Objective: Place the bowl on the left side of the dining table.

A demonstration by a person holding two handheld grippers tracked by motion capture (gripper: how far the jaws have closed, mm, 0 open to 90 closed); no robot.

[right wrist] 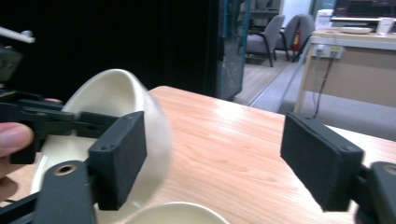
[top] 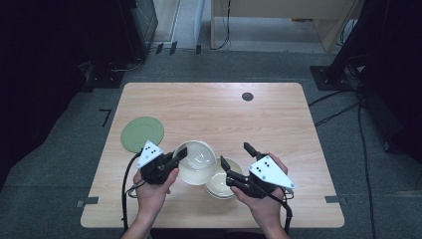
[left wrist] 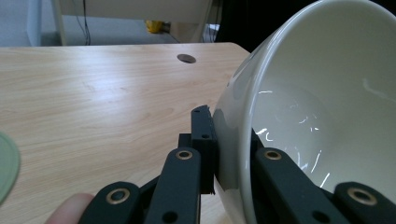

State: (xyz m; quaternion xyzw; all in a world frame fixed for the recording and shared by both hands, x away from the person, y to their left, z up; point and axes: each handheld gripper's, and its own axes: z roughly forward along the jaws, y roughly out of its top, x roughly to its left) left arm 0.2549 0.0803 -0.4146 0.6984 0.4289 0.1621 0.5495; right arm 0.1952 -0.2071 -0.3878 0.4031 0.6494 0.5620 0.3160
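- The person's forearms are coming in from the near edge of the wooden bench (top: 278,124), each hand carrying a gripper with a grey three-cornered plate on top.
- The left gripper (top: 175,158) is clamping the near-left rim of the large cream bowl (top: 197,162); in the left gripper view one black jaw is pressing on the outer wall and the other is sitting inside the bowl (left wrist: 322,93), with the wall pinched between them.
- The large cream bowl is sitting tilted, its opening leaning toward the right hand, at the near middle of the bench; in the right gripper view it (right wrist: 116,102) is showing as a rounded pale shell behind that gripper's own left jaw.
- The right gripper (top: 234,155) is standing with its jaws wide apart and nothing between its pads; in the right gripper view (right wrist: 212,158) bare bench is showing in the gap.
- The small cream bowl (top: 219,185) is resting upright on the bench just beside the large bowl, on its near-right side, partly under the right gripper; its rim (right wrist: 177,212) is peeking in at the bottom of the right gripper view.
- A pale green plate (top: 142,133) is lying flat on the bench to the left, just beyond the left gripper and apart from the bowls.
- Farther back, a small dark round cap (top: 247,96) is sitting in the benchtop near its far edge, well apart from everything else.
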